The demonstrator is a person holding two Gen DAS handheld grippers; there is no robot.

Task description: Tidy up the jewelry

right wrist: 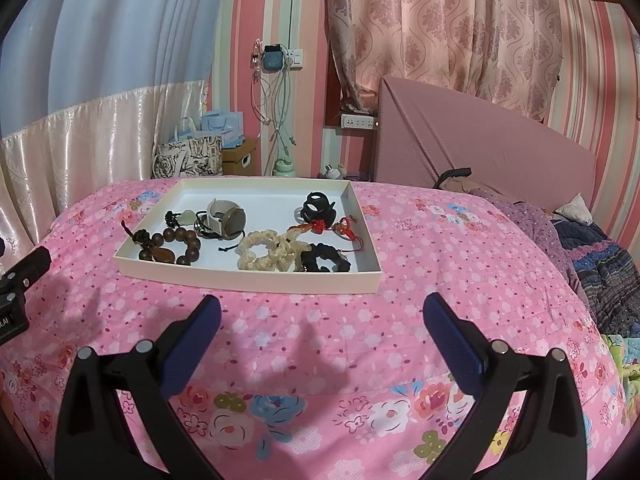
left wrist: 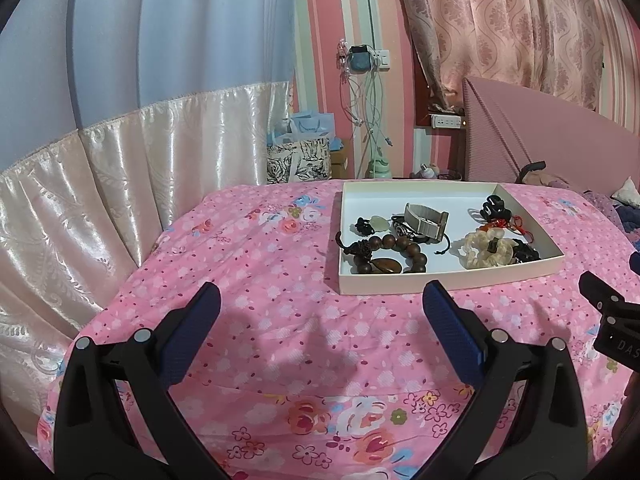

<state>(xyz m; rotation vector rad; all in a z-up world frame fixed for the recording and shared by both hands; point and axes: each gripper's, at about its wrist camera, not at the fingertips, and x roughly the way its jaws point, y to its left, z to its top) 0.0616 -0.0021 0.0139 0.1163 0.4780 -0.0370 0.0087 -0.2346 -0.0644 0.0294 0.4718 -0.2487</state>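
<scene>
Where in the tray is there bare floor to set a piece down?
In the tray, free floor runs along the far wall behind the watch, and in the near right corner past the black scrunchie. The middle is crowded, from the wooden bead bracelet to the cream scrunchie.

Pink floral bedspread (right wrist: 400, 240); cream tray (right wrist: 248, 278), white inside; brown beads (right wrist: 176, 246); blk scrunchie (right wrist: 324, 262).

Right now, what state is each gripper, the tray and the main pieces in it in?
Left gripper: open, empty, above the bedspread.
Right gripper: open, empty, short of the tray.
Tray: lidless, flat on the bed.
Wooden bead bracelet: lying in the tray.
Watch: strap looped, on its side.
Cream scrunchie: loose in the tray.
Black hair claw: in the tray.
</scene>
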